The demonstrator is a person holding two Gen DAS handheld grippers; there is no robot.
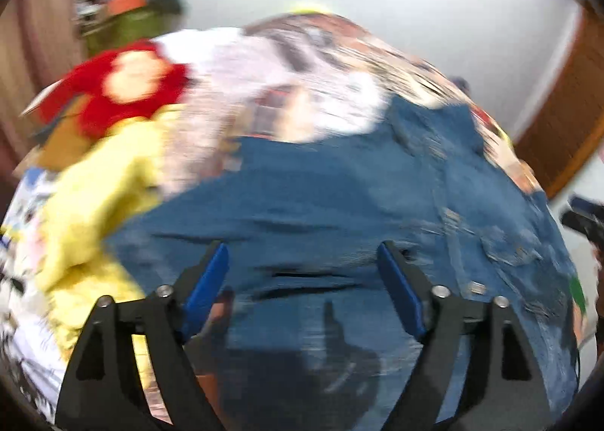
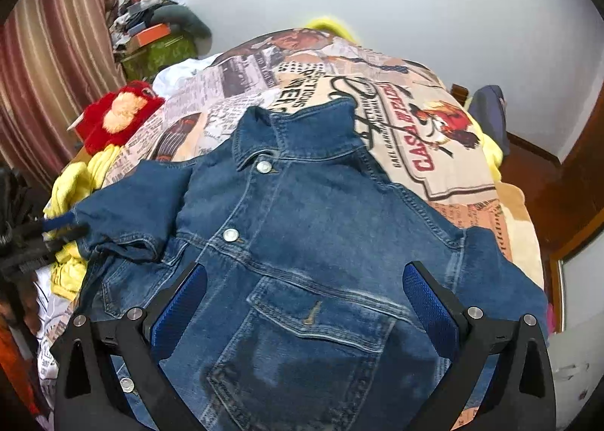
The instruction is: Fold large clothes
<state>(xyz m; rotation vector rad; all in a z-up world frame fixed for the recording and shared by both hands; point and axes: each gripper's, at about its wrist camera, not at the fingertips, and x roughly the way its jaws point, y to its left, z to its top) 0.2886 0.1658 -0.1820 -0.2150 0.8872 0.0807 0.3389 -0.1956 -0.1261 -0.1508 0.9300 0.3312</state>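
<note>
A blue denim jacket (image 2: pixel 302 242) lies front up on a bed, collar toward the far wall, buttons closed, chest pocket near me. Its left sleeve (image 2: pixel 128 216) is folded in over the body. My right gripper (image 2: pixel 305 287) is open and empty, hovering just above the pocket. My left gripper (image 1: pixel 304 261) is open and empty above the denim (image 1: pixel 321 197); that view is motion-blurred. From the right wrist view, the left gripper (image 2: pixel 62 227) shows at the left edge beside the sleeve cuff.
The bed is covered by a printed newspaper-pattern sheet (image 2: pixel 434 136). A yellow cloth (image 2: pixel 71 189) and a red plush toy (image 2: pixel 117 117) lie at the bed's left side. Striped curtains (image 2: pixel 45 72) hang left; a wooden door (image 2: pixel 577 182) is right.
</note>
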